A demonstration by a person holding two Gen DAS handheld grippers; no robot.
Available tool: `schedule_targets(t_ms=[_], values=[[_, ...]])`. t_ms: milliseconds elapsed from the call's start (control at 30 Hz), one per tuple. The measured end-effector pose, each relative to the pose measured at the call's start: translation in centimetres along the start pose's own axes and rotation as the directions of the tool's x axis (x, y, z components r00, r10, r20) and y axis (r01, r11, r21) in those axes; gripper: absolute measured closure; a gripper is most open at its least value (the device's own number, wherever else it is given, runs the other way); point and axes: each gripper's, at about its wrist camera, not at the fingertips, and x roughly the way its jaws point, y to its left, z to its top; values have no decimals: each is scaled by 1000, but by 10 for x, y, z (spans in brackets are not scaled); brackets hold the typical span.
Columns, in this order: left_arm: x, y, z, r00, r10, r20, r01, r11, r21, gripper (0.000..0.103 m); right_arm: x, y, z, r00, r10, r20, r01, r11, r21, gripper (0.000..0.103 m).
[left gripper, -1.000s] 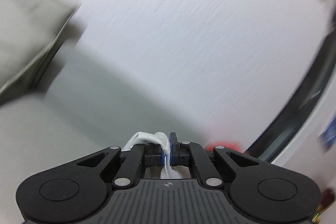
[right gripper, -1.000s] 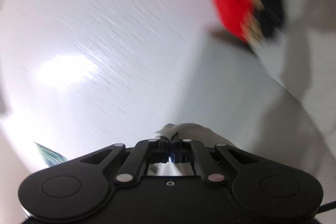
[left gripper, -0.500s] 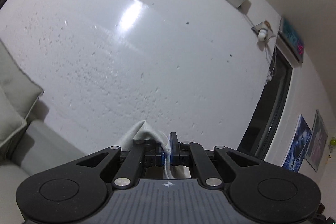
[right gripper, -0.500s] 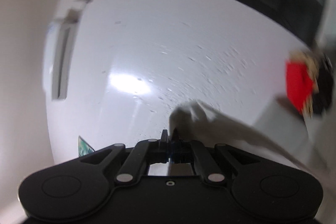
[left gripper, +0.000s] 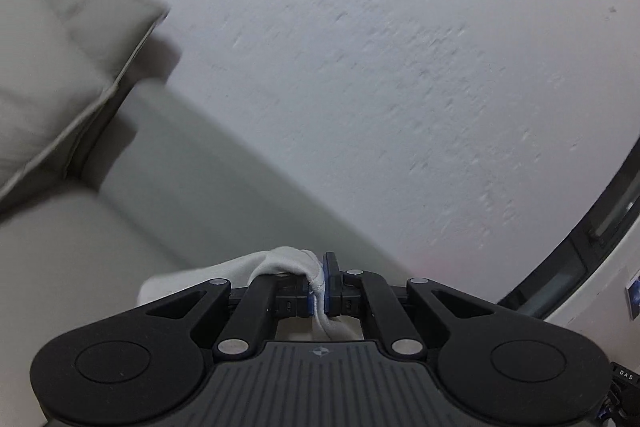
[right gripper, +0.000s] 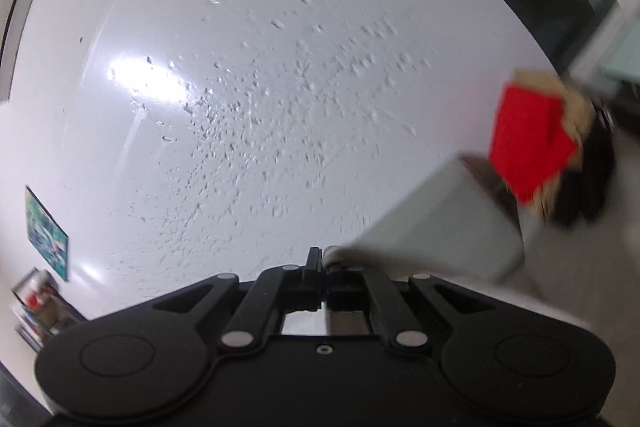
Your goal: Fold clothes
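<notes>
Hidden: most of white garment (left gripper: 276, 265), below left gripper (left gripper: 318, 289) body.
Garment: bunched, soft folds.
Left gripper: pinching garment.
Right gripper (right gripper: 322, 281): pinching garment edge.

The left gripper (left gripper: 319, 297) was black with blue pads, and the cloth (left gripper: 276, 263) in it was plain white. At ten o'clock in its view a cushion (left gripper: 60, 67) was pale grey-beige. The wall (right gripper: 280, 107) was glossy white, unpatterned. The right gripper (right gripper: 322, 281) was all black. At three o'clock a bright red cloth (right gripper: 528, 139) showed among tan and black. At eight o'clock a picture (right gripper: 46, 233) was teal-patterned.
</notes>
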Motion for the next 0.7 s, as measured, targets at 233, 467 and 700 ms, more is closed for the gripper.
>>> schedule_targets(t_ms=[233, 467, 700], values=[[-21, -8, -12, 988, -111, 112, 98, 988, 120, 100, -42, 12, 2, 989, 60, 132, -39, 987, -154, 101], [18, 88, -157, 986, 132, -107, -120, 987, 106, 100, -4, -101, -92, 985, -127, -114, 124, 992, -28, 101], [38, 186, -268, 886, 313, -342, -334, 942, -4, 100, 19, -193, -196, 892, -298, -339, 324, 946, 20, 101]])
